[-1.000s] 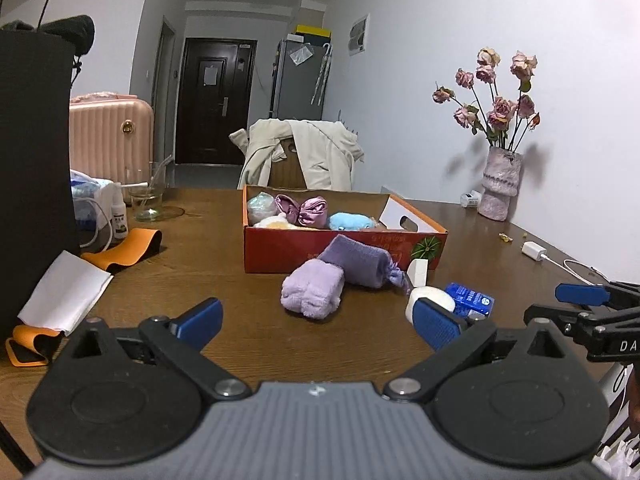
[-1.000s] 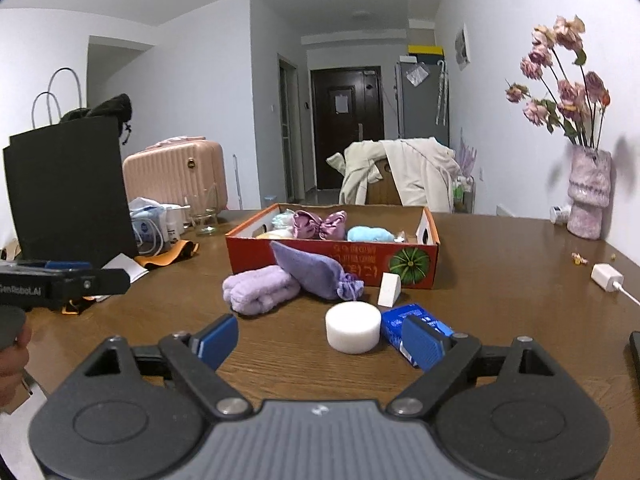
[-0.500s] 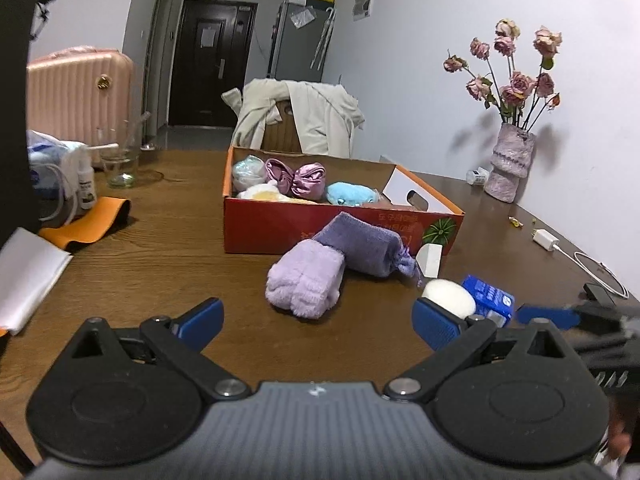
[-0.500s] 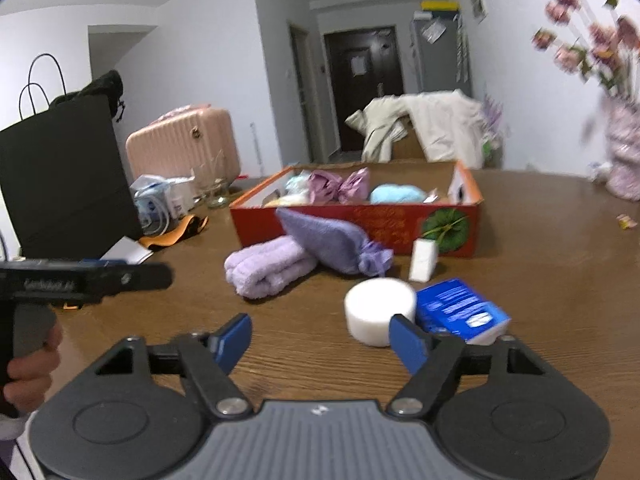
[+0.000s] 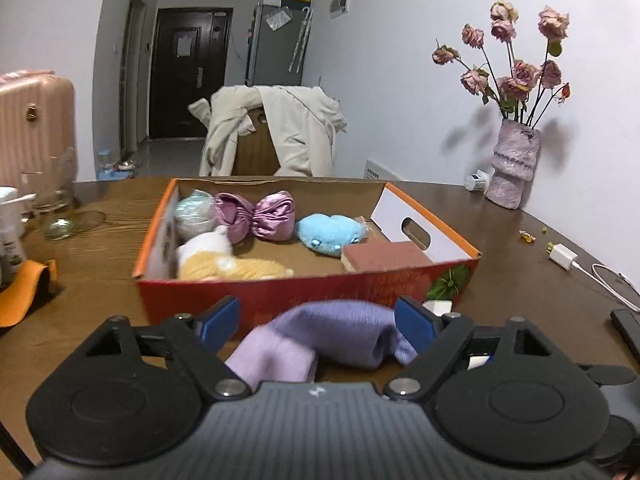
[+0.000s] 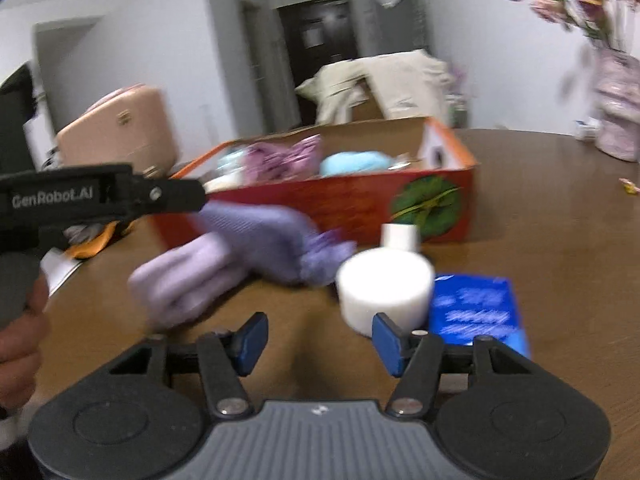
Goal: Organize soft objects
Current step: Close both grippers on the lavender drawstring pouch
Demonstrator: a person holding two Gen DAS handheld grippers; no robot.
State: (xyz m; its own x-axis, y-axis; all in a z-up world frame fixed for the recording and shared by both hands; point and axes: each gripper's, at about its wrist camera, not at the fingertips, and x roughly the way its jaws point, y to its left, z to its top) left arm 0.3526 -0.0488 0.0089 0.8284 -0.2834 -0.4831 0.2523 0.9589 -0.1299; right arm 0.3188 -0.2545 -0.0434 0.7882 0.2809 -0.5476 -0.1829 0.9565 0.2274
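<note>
left gripper (image 5: pixel 316 322): jaws closing around purple pouch (image 5: pixel 344 330), not yet pinched | right gripper (image 6: pixel 316 340): closing, empty | risk: pale towel (image 5: pixel 272 356) snagged beneath.

Left gripper (image 5: pixel 318 322): black linkage arms, blue pads, silver pivot screws, grey ribbed housing, white "GenRobot.AI" lettering on its side. Right gripper (image 6: pixel 316 340): same black frame, blue pads, two round black discs.

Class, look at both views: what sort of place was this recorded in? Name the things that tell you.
Most likely a lived-in home. A wooden table holds a vase of dried roses; a coat drapes a chair, and a pink suitcase stands by the hallway.
</note>
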